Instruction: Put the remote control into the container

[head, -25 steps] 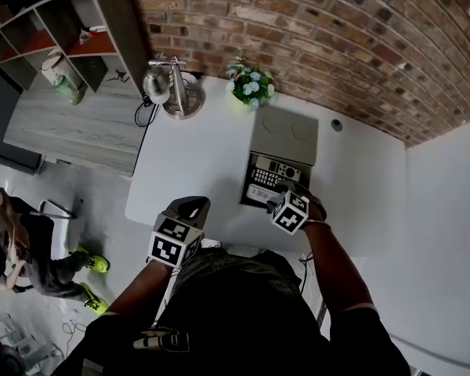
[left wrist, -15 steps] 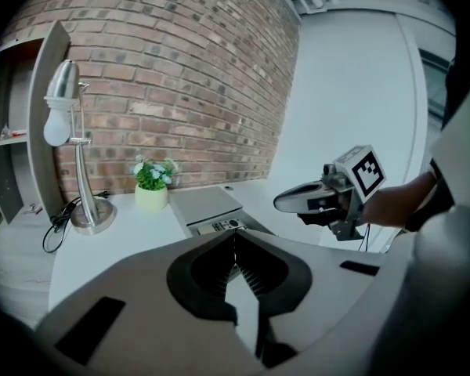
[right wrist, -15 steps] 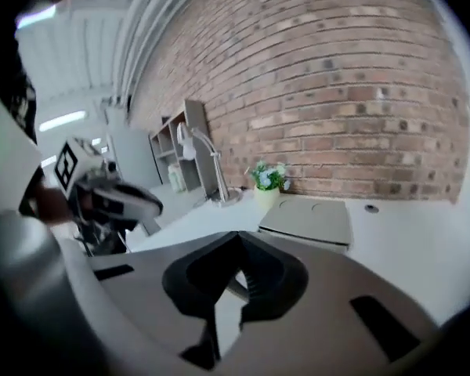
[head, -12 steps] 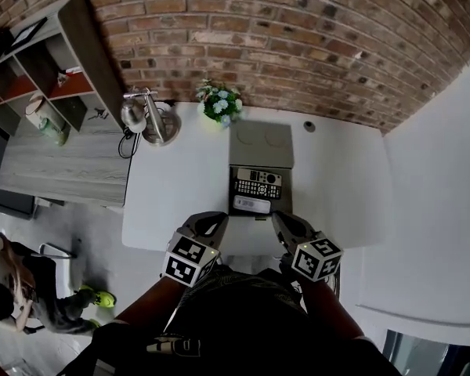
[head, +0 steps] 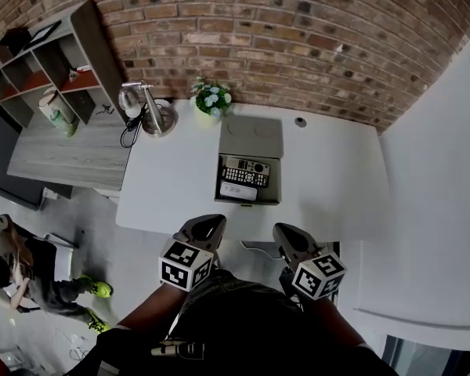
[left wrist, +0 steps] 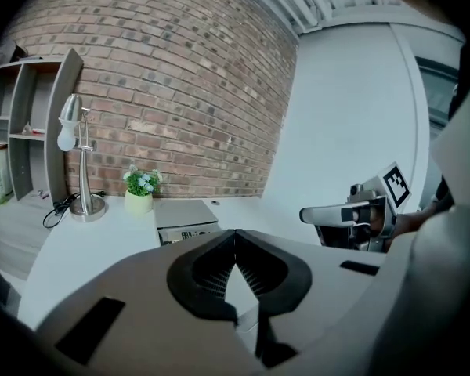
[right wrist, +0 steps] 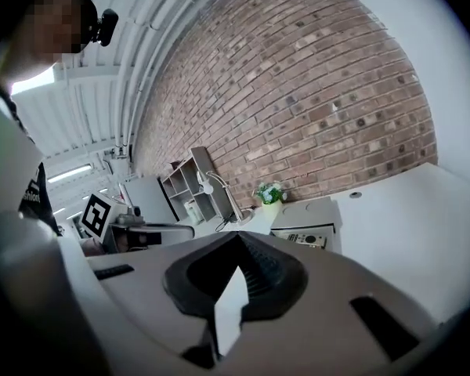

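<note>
The remote control (head: 245,171) lies inside the open container (head: 268,194) on the white table (head: 329,171); the placing looks finished. The left gripper (head: 211,221) and right gripper (head: 285,231) hover well clear, jaws pressed together, empty; nothing further seems needed.

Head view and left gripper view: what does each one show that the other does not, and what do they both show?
Only the head view looks down into the container, where a dark remote control and a white remote control lie, and shows a person on the floor at left. Only the left gripper view shows the left gripper and its jaws up close: together, nothing between them. Both show the lamp, the potted plant, the brick wall and the right gripper.
</note>
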A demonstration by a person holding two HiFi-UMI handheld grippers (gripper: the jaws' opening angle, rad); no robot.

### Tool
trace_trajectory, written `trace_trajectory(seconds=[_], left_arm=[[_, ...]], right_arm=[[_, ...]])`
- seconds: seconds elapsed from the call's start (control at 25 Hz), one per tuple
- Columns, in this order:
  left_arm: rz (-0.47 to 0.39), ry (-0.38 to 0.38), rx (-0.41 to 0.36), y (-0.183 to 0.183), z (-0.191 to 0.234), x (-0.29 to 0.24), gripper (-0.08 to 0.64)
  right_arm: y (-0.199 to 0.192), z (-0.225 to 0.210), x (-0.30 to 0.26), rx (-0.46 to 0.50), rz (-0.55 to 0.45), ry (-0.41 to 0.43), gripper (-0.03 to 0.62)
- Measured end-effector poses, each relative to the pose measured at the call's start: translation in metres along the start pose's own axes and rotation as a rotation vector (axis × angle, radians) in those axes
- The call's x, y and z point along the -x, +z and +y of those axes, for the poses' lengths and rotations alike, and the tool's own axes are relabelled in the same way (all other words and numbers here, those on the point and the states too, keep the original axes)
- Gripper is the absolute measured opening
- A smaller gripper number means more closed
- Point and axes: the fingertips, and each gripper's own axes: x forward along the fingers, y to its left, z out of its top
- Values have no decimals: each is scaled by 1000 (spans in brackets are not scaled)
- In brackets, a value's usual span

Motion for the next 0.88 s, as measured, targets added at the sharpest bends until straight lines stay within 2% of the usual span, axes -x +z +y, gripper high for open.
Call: trace_trajectory(seconds=[0.28,0.44,0.64,0.88], left_arm=[[26,30,9,-45,-86,23,8],[23,59,23,-62,-121,41,8],[6,138,50,-78,-137,70,8],[-2,170,91,-87,-138,92,8]], right_arm=[[-31,1,75,30,11,40,8],[-48,5,105,39,21,69,8],[-71,15,124,29,40,117,6],[-81,34,133,43,35,154,6]])
